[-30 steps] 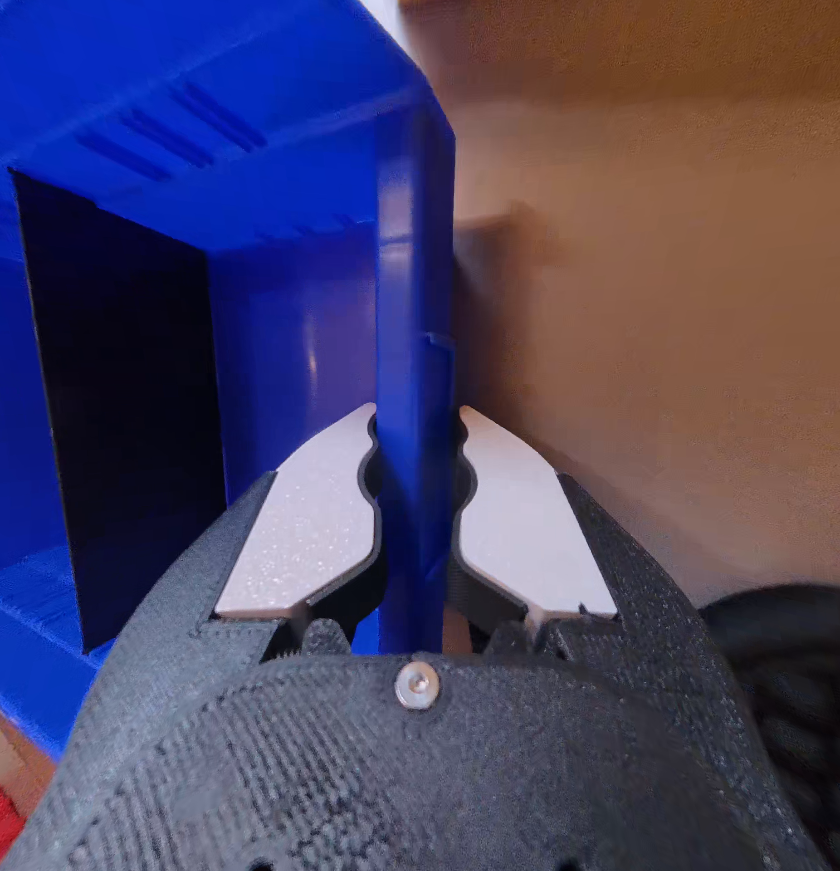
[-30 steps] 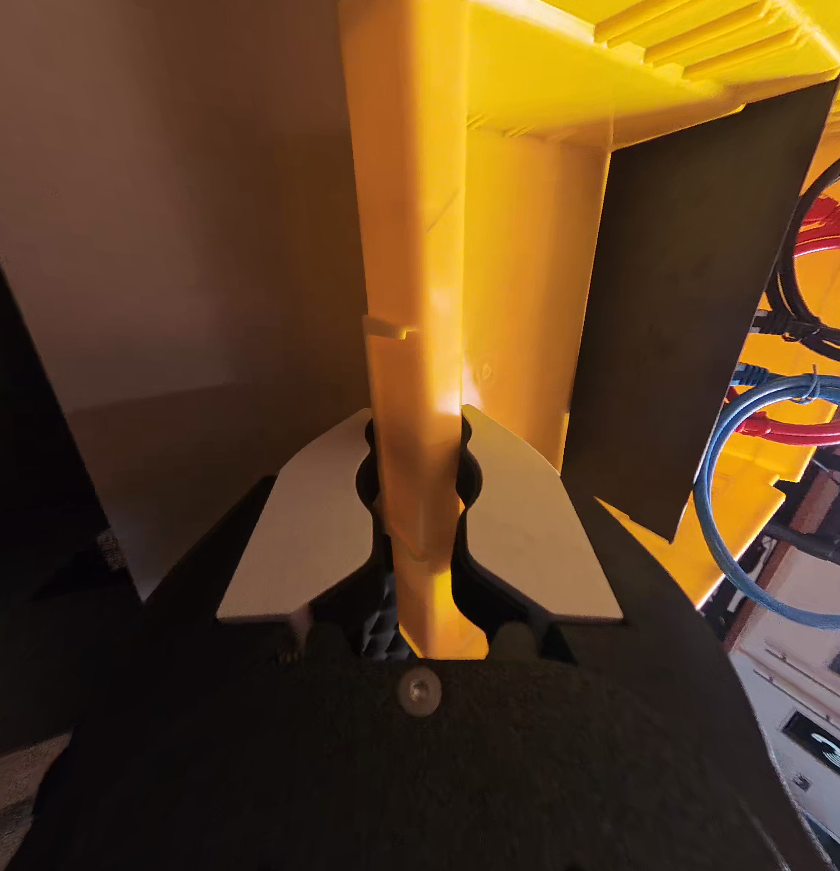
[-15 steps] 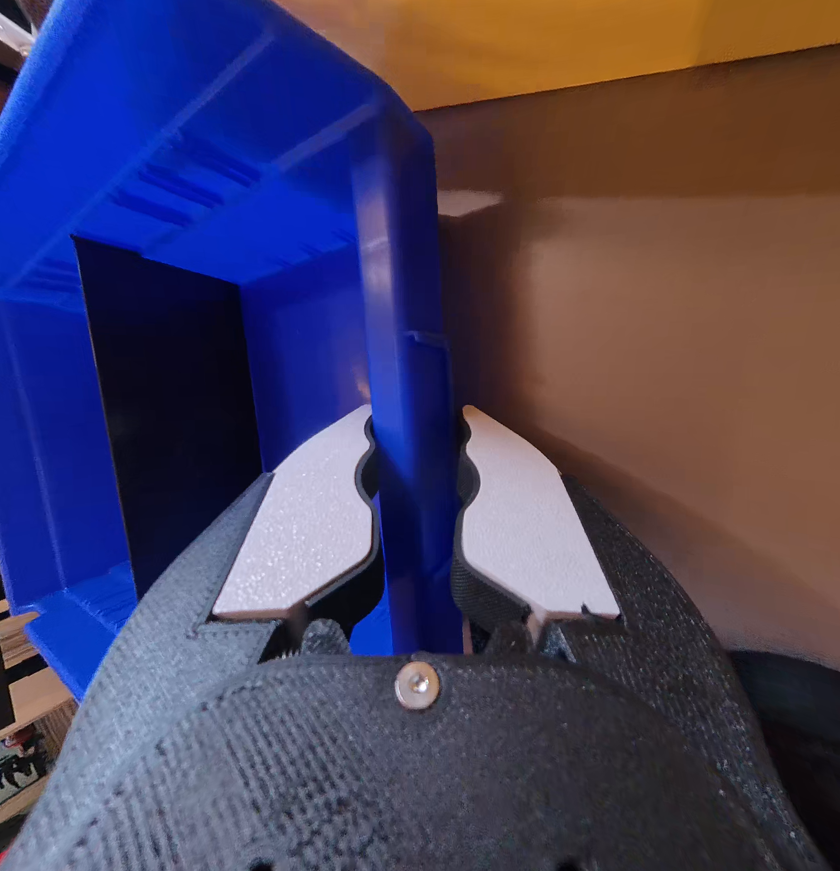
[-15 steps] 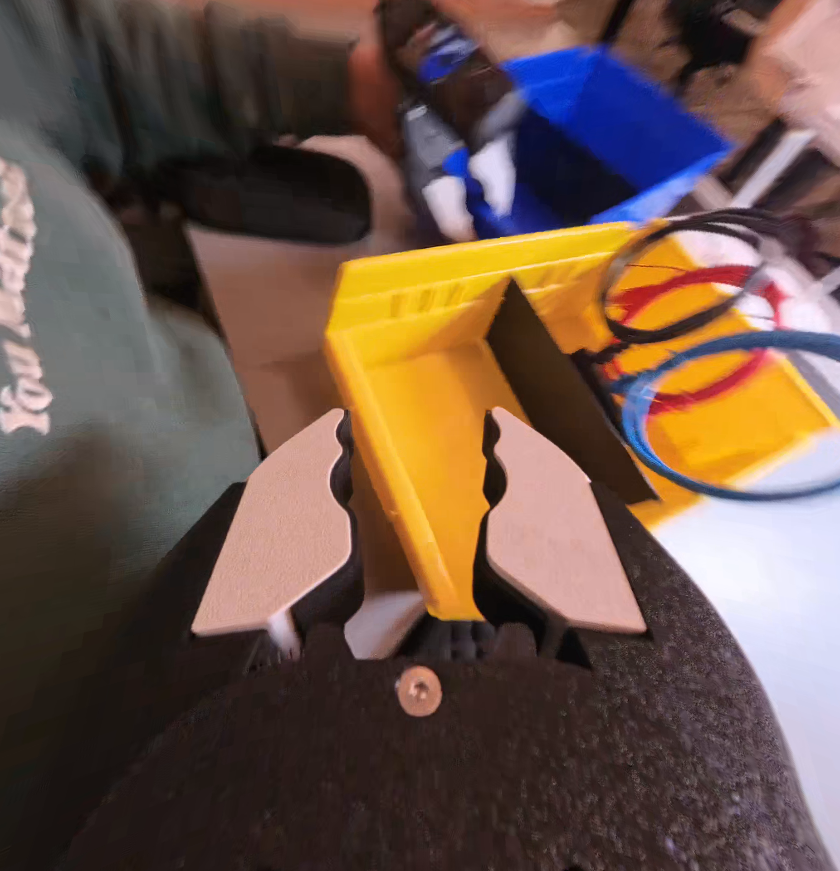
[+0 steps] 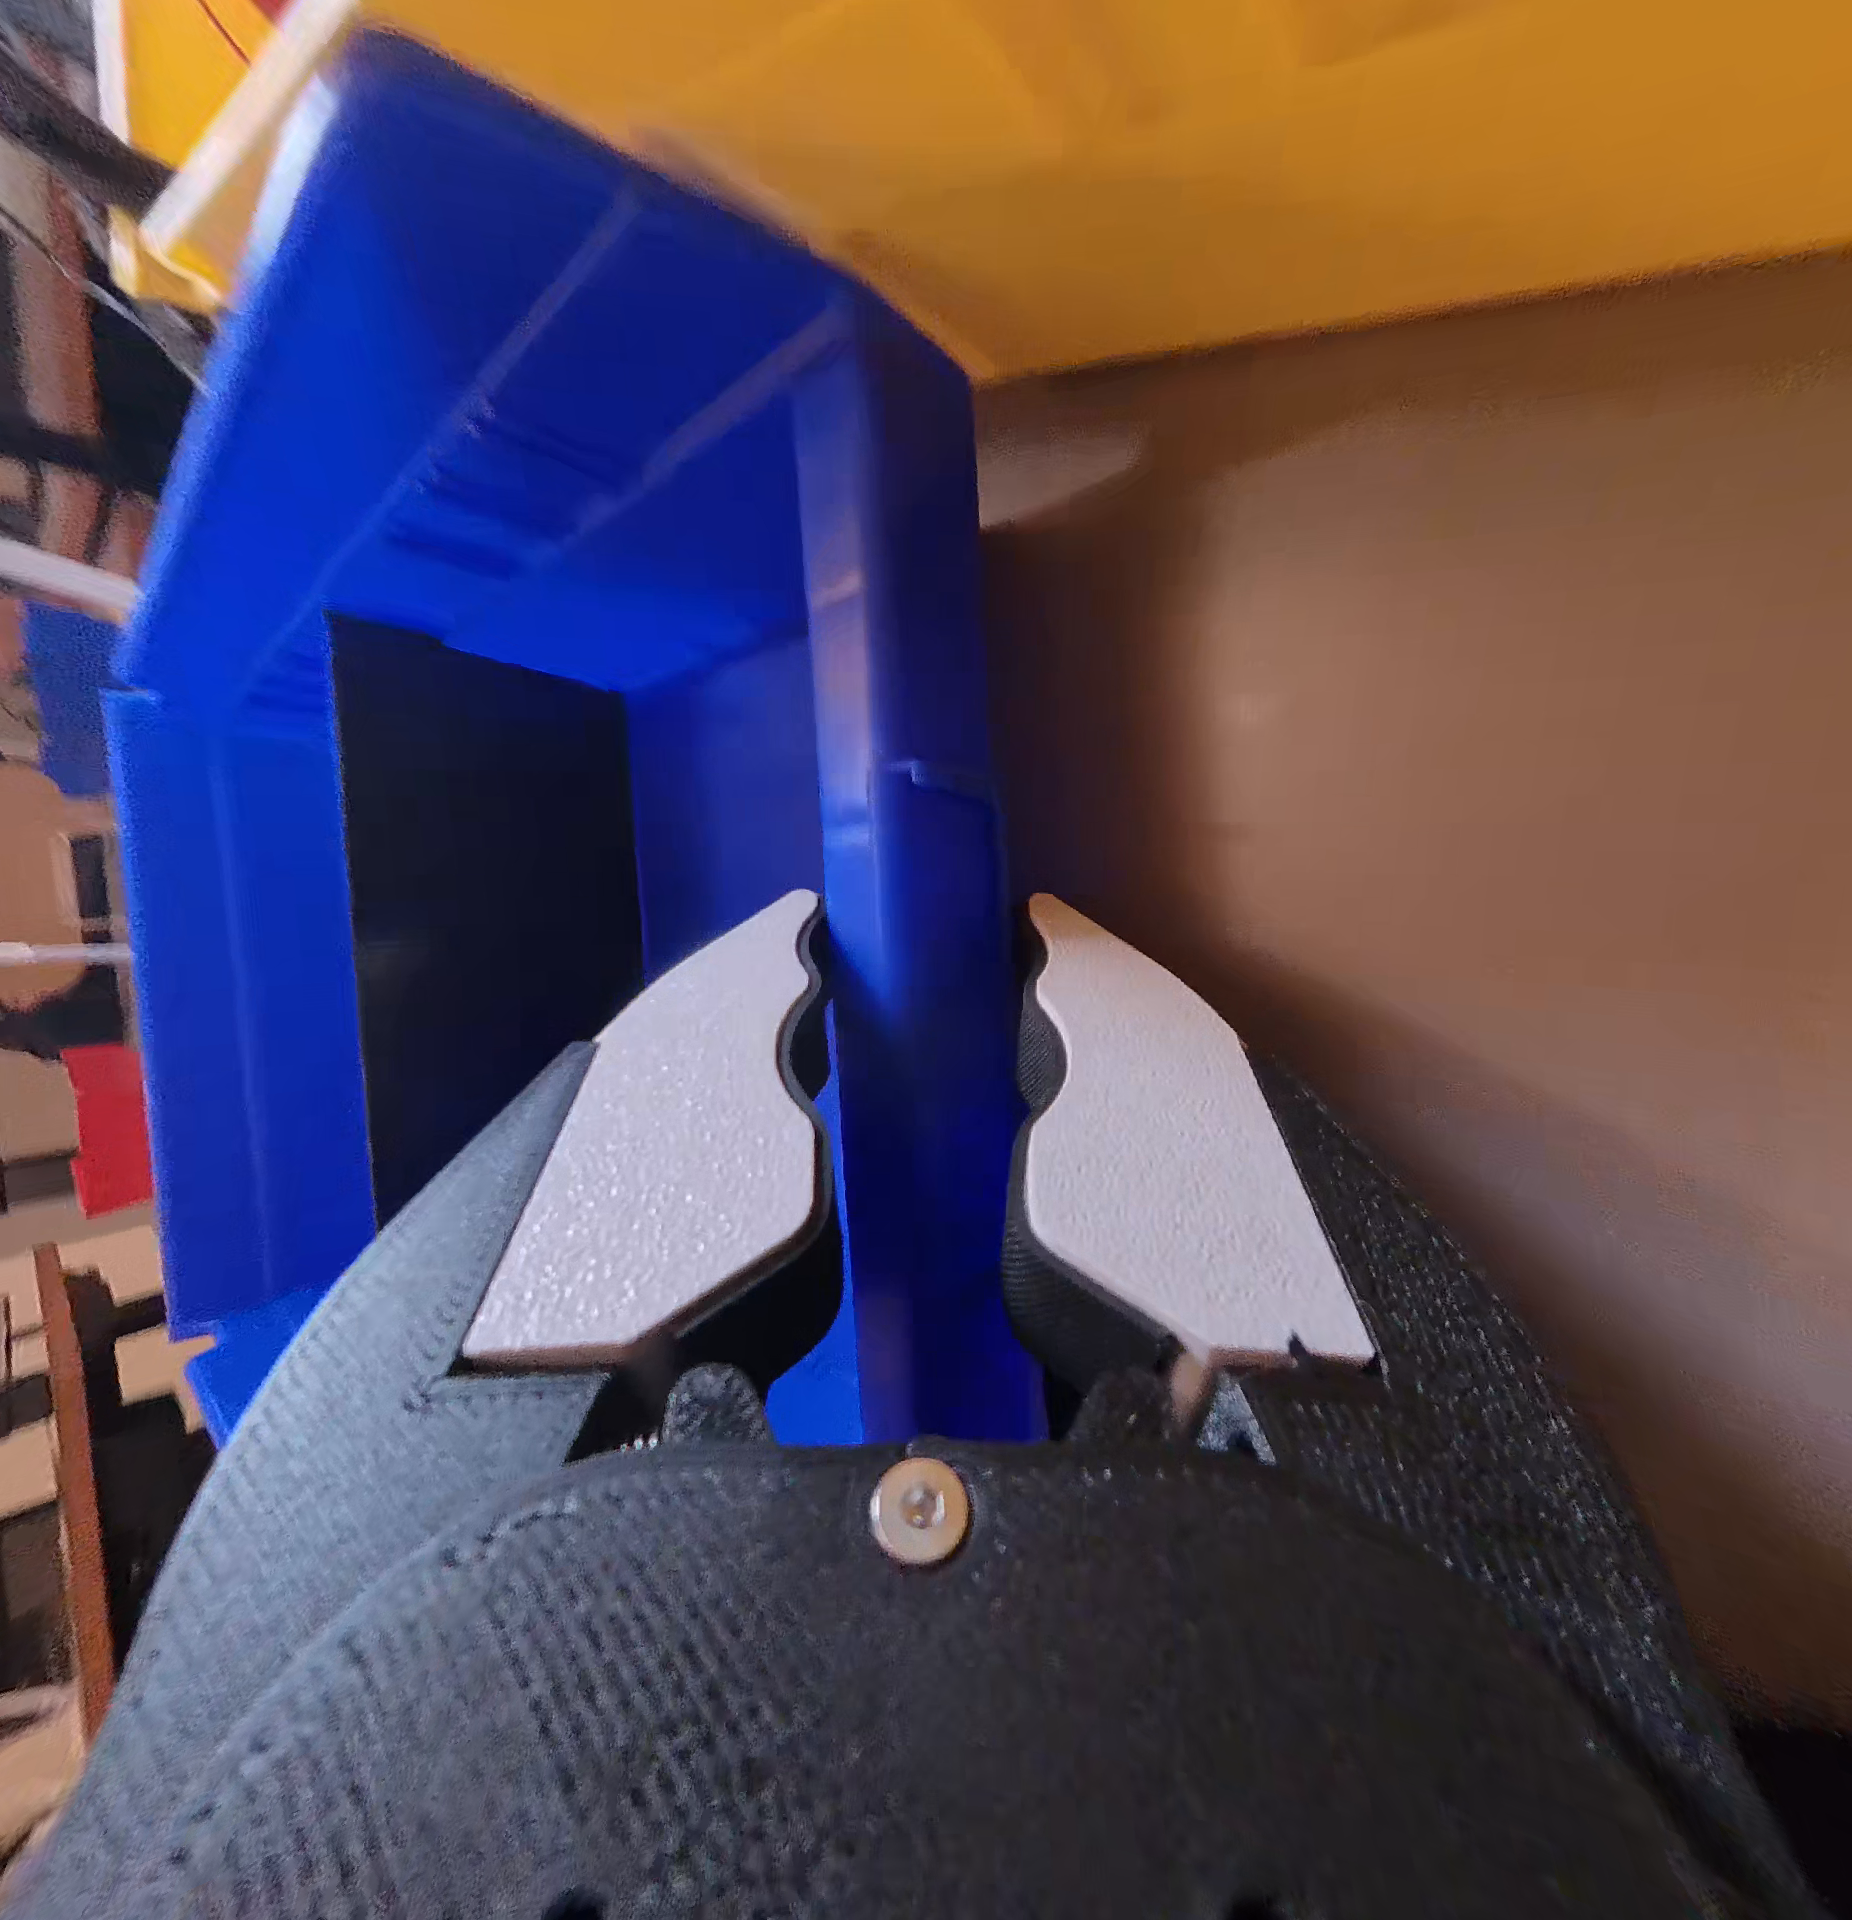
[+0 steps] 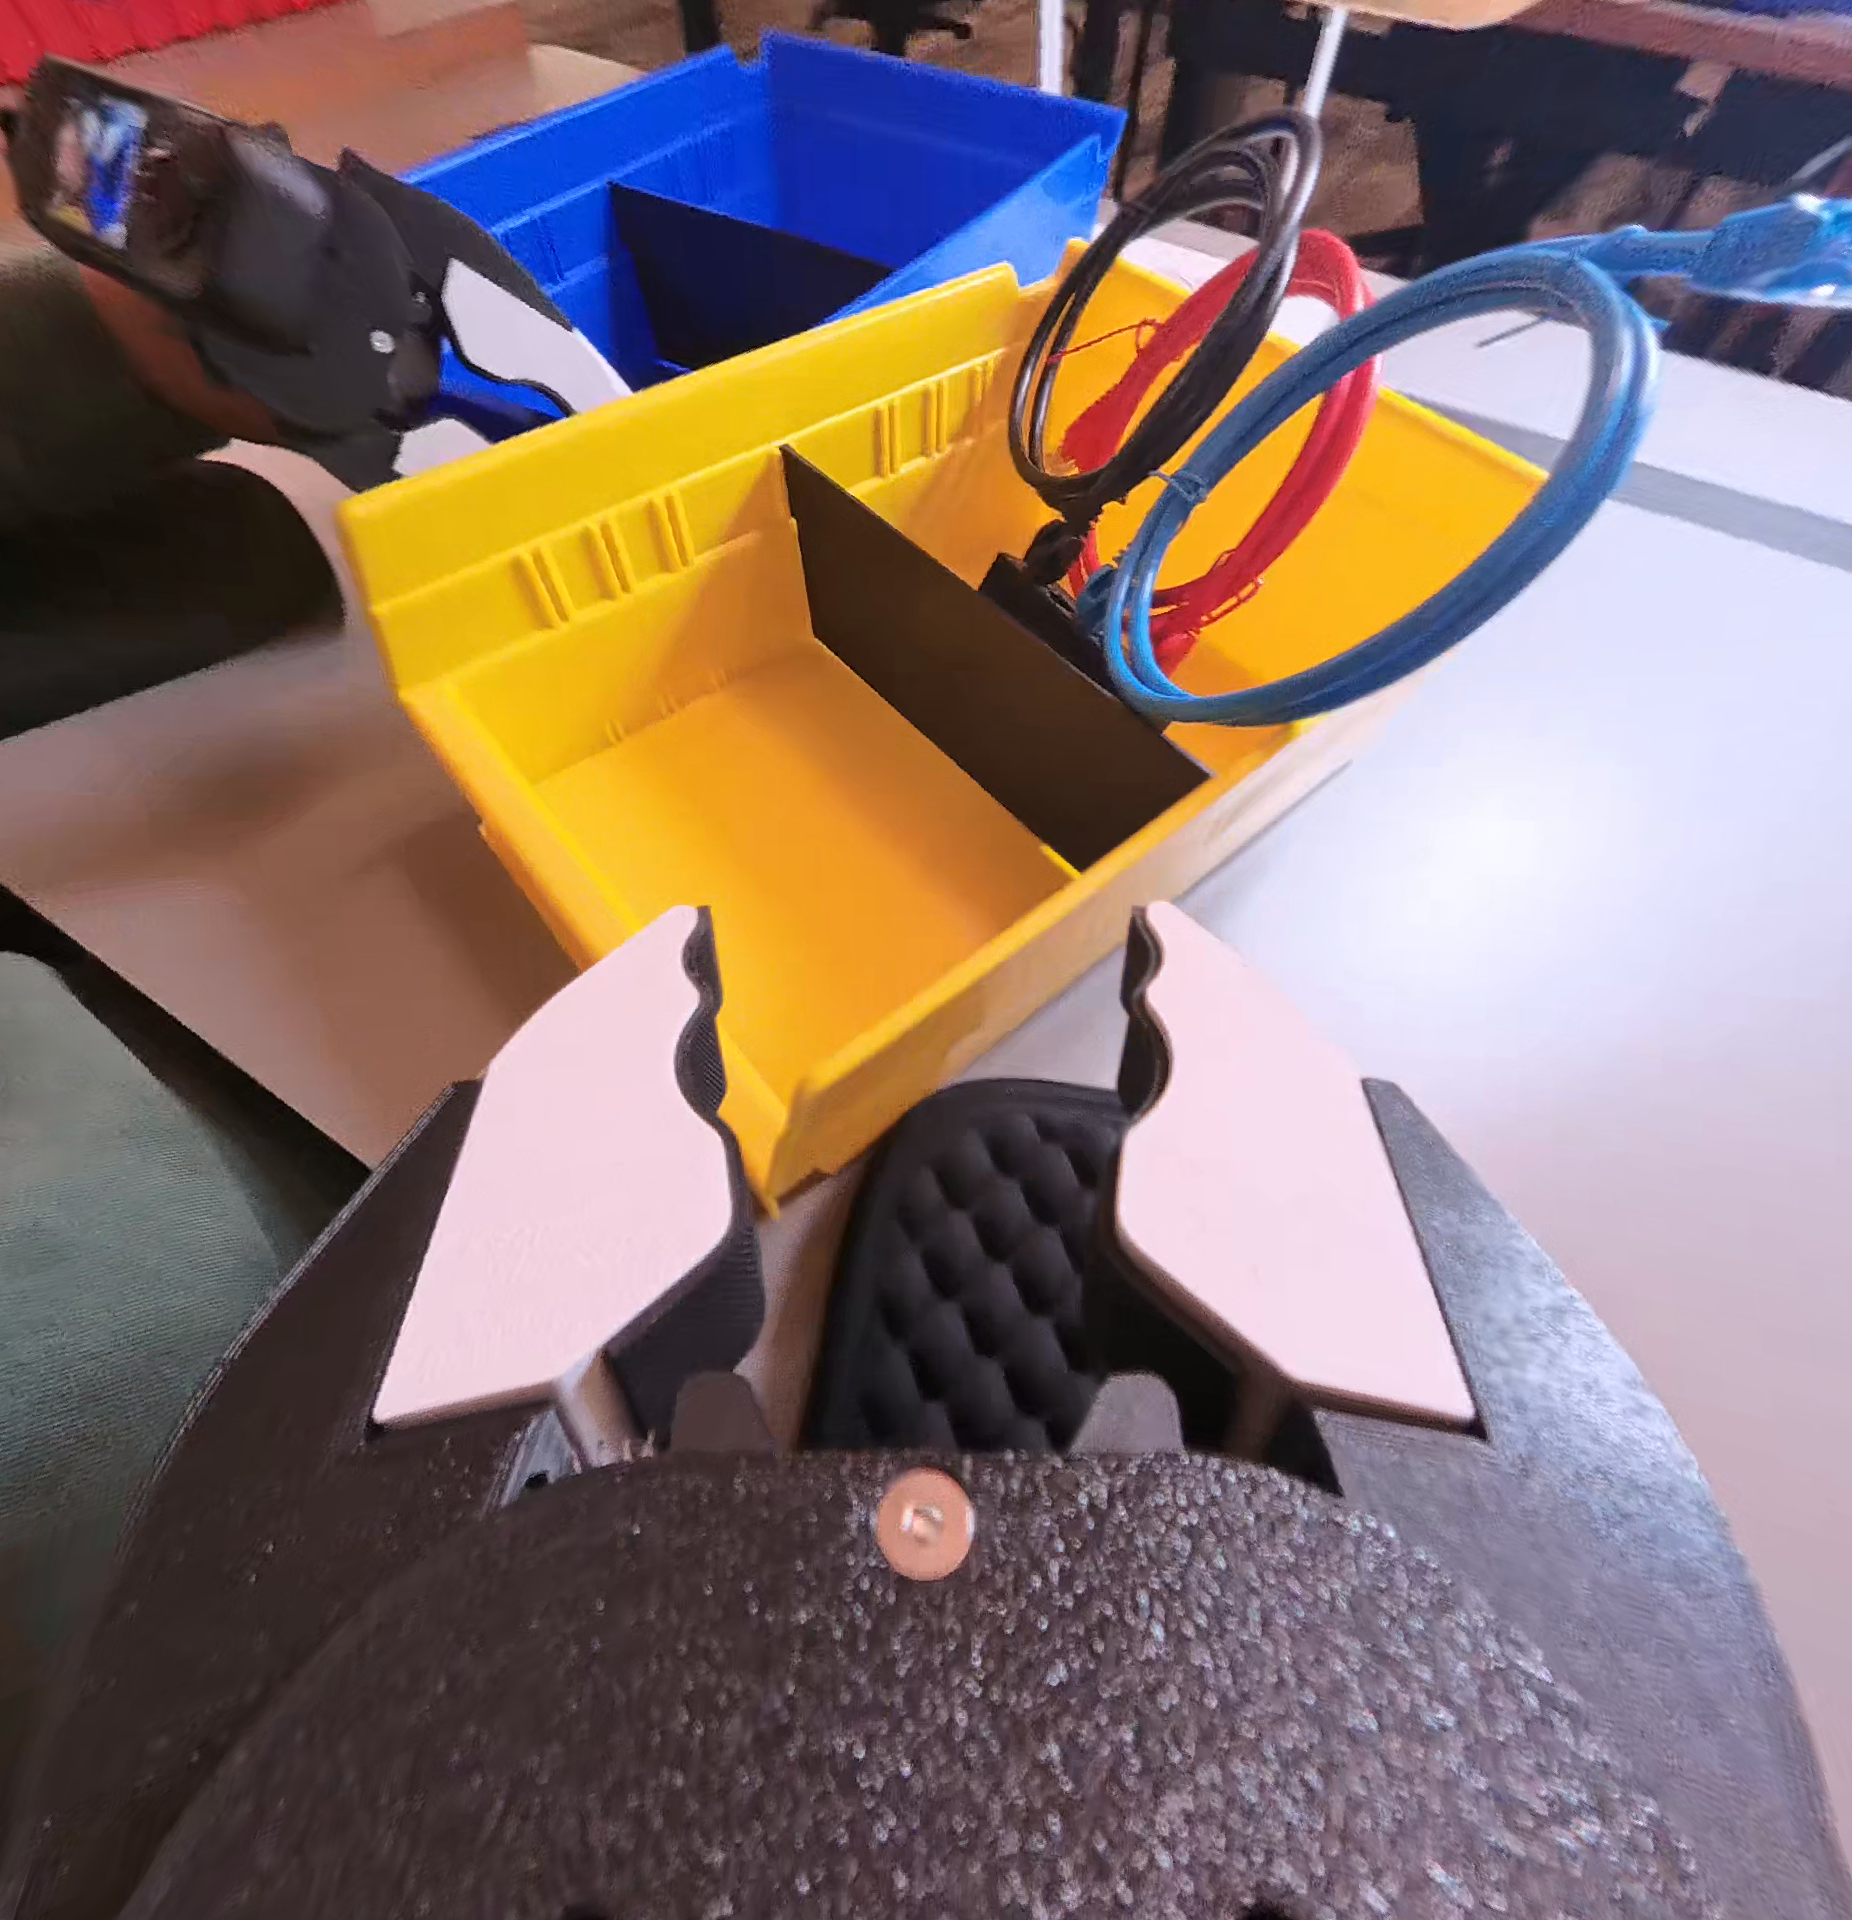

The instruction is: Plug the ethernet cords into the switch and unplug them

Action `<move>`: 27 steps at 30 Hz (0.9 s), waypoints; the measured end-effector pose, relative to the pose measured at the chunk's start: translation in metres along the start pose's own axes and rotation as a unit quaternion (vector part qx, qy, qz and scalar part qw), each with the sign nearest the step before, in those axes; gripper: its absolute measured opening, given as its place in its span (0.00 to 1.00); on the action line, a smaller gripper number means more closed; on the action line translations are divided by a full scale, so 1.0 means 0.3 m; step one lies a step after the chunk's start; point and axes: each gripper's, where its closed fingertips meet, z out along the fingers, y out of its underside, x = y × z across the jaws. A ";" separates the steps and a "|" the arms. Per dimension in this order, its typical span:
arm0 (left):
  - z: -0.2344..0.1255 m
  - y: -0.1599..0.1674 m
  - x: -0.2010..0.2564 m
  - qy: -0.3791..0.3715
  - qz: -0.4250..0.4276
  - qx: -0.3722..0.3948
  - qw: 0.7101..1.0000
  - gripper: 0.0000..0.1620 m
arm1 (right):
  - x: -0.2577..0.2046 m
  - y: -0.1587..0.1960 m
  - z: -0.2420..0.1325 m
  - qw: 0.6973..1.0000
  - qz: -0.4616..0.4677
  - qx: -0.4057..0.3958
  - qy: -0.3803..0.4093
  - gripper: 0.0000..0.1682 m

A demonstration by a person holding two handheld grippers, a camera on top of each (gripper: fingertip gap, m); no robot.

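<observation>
We start with the counter (image 6: pixel 1524 935), pale and broad, which carries two bins side by side. The blue bin (image 6: pixel 849 156) lies farther from us, and our left gripper (image 5: pixel 917 997) has its fingers closed narrow on that bin's near end wall, one finger inside and one outside. The yellow bin (image 6: pixel 610 582) lies nearer, its long axis running away and to the right from our right gripper (image 6: pixel 917 997), whose fingers stand wide apart and hold nothing, just above the bin's near corner.

A black divider (image 6: pixel 963 675) splits the yellow bin. The near compartment is bare; the far one holds the ethernet cords: a blue cord (image 6: pixel 1608 436), a red cord (image 6: pixel 1337 416) and a black cord (image 6: pixel 1161 239), each coiled and standing up above the rim. Beneath them sits a dark object, which may be the switch; we cannot tell.

So the cords lie ahead and right of the free fingers, beyond the divider, and we judge the right hand nearer to them.
</observation>
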 end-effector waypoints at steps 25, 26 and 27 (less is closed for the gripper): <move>-0.345 -0.448 0.106 -0.119 -0.379 0.239 0.886 0.09 | -0.024 0.034 -0.015 0.976 -0.110 0.109 0.155 0.10; -0.372 -0.455 0.094 -0.139 -0.368 0.246 0.886 0.09 | -0.028 0.013 -0.024 0.975 -0.108 0.122 0.153 0.10; -0.404 -0.467 0.081 -0.157 -0.357 0.254 0.885 0.09 | -0.031 -0.008 -0.036 0.972 -0.113 0.136 0.156 0.10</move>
